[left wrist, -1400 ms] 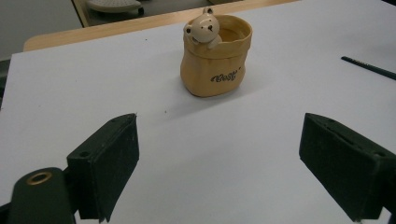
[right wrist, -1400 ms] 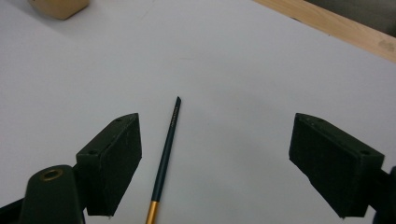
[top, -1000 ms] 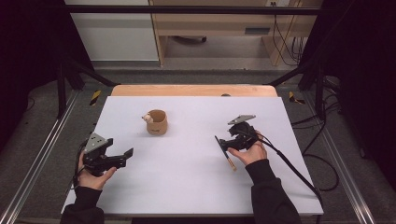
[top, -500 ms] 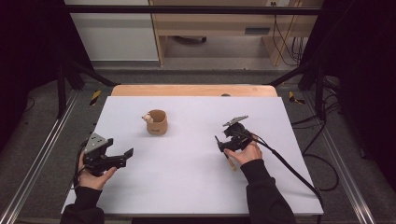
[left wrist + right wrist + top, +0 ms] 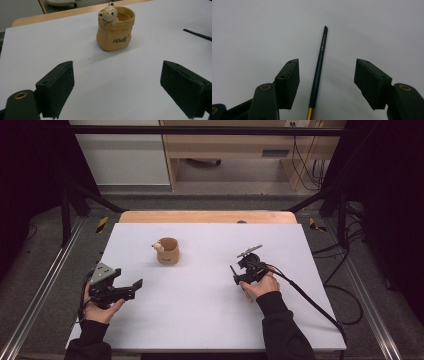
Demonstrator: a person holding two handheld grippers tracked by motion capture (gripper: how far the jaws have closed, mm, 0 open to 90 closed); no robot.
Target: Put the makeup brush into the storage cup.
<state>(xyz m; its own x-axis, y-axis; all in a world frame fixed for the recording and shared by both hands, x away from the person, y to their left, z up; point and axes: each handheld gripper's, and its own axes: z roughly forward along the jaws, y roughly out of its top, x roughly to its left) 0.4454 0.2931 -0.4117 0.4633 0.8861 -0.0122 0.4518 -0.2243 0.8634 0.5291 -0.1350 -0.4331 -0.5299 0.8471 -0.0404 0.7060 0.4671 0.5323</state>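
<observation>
Tan bear pot (image 5: 115, 28), dark-green gold-banded pencil (image 5: 318, 67) — white table (image 5: 200, 315), black grippers.

White table top (image 5: 200, 320), grey floor (image 5: 45, 265), wooden furniture (image 5: 230, 145), dark surroundings.

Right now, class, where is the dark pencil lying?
The pencil lies flat on the white table, between the open jaws of the right gripper in the right gripper view. That is on the table's right side, well right of the bear pot.
</observation>
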